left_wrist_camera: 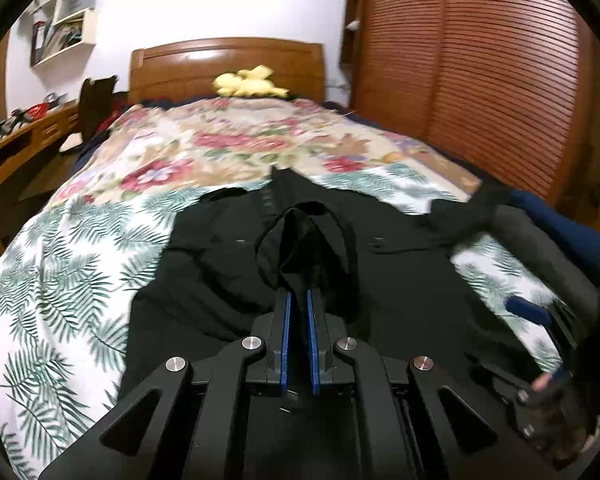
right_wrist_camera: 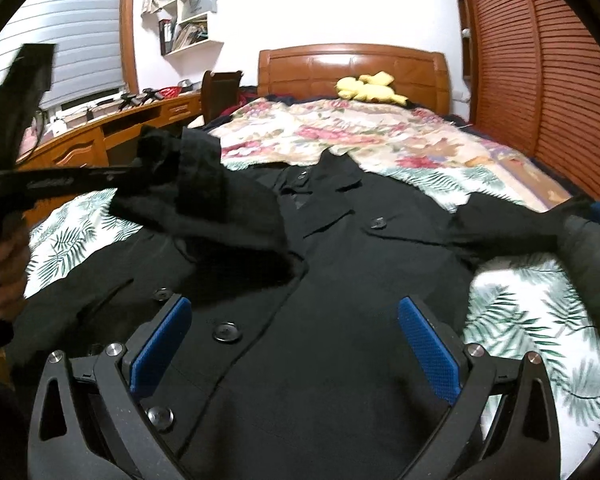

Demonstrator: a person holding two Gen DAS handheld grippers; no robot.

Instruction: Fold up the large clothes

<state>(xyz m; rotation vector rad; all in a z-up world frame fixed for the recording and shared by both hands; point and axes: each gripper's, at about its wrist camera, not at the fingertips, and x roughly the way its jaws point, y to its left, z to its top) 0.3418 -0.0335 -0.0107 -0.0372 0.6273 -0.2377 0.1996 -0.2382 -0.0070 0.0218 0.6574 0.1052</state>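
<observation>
- The black coat [right_wrist_camera: 340, 280] lay front up and spread across the bed [left_wrist_camera: 60, 264], collar toward the headboard [left_wrist_camera: 228, 64] at 12 o'clock, hem toward the cameras at 6 o'clock.
- The left gripper [left_wrist_camera: 298, 296] had its blue pads drawn together, clamped on the cuff of the left sleeve [right_wrist_camera: 204, 196]. In the right wrist view that sleeve hung lifted clear of the bedcover, draped from 9 o'clock toward the coat's chest.
- The right gripper [right_wrist_camera: 296, 344] had its pads well apart, with nothing between them. It hovered over the buttoned front near the hem.
- The right sleeve [right_wrist_camera: 512, 224] stretched out flat toward 3 o'clock, its cuff end near the bed's edge; it was not yet folded in.
- A hand [right_wrist_camera: 4, 272] on the left gripper's handle showed at 9 o'clock in the right wrist view.
- Progress, as judged: early. The coat was laid out and one sleeve was picked up, seemingly for folding across the body; no fold looked finished.
- Remaining, as judged: laying the left sleeve over the front, bringing the right sleeve in, then folding the body from hem toward collar.
- A yellow soft toy [left_wrist_camera: 248, 82] sat by the headboard at 12 o'clock, well apart from the coat.
</observation>
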